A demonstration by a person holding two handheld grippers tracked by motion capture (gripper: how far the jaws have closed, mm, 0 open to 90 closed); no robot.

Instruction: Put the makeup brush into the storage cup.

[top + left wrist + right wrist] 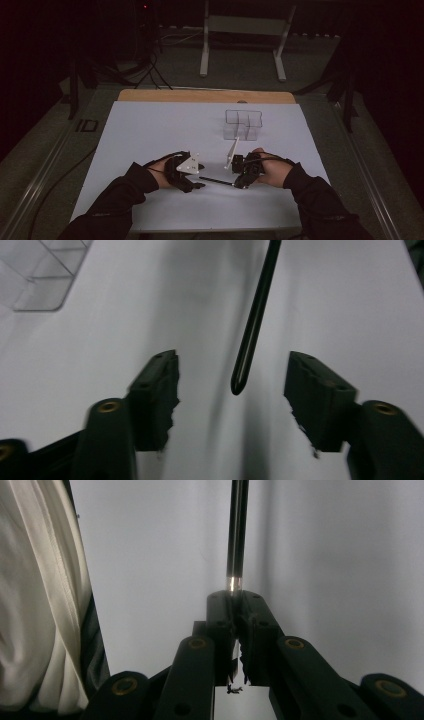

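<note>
A thin black pen [216, 181] lies level just above the white sheet, between my two hands. My right gripper [241, 184] is shut on one end of it; in the right gripper view the jaws [235, 600] pinch the pen [236, 530], which runs straight away from them. My left gripper [200, 185] faces it from the left. In the left gripper view the pen's free tip [240, 382] reaches into the gap of the left gripper [232, 385]. Both pads [162, 385] stand apart from it and do not touch it.
A clear plastic compartment box [243, 124] stands on the white sheet [150, 130] behind my right hand, and its corner shows in the left gripper view [45, 275]. White cloth [35, 605] hangs along the left of the right gripper view. A white stand [245, 25] rises beyond the table.
</note>
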